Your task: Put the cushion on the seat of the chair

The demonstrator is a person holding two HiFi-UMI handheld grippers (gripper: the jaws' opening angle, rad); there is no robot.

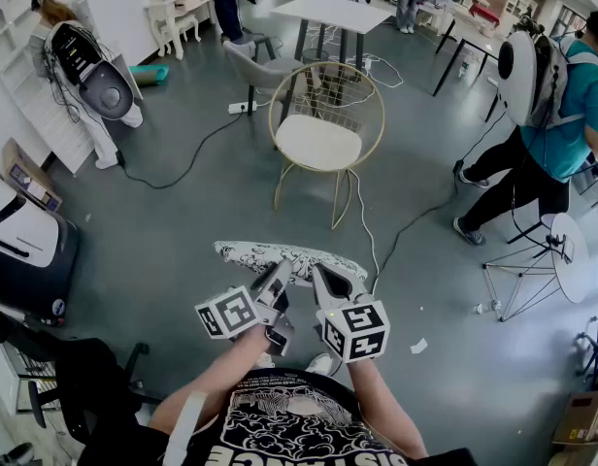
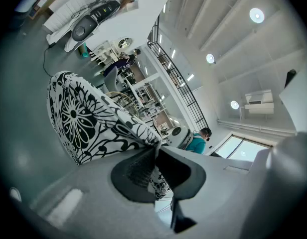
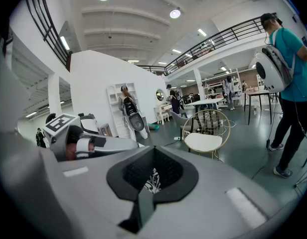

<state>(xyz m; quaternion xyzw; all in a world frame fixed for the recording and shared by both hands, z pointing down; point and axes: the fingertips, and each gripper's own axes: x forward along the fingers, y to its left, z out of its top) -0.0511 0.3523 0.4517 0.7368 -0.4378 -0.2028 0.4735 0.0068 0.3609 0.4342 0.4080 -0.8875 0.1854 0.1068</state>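
A black-and-white flower-patterned cushion (image 1: 289, 256) hangs level above the grey floor, just in front of me. My left gripper (image 1: 280, 280) and right gripper (image 1: 323, 282) sit side by side on its near edge, both shut on it. In the left gripper view the cushion (image 2: 78, 118) spreads away from the gripper (image 2: 156, 149), its edge pinched between the jaws. The right gripper (image 3: 153, 153) shows a bit of patterned cushion (image 3: 152, 179) between its jaws. The chair (image 1: 323, 144), gold wire with a round white seat, stands a few steps ahead and is also in the right gripper view (image 3: 206, 141).
A cable (image 1: 367, 226) runs across the floor past the chair's right legs. Behind the chair stand a grey chair (image 1: 260, 66) and a white table (image 1: 333, 13). A person in a teal shirt (image 1: 561, 105) stands right, near a small round table (image 1: 568, 257). Another person (image 1: 81, 66) is at the left shelves.
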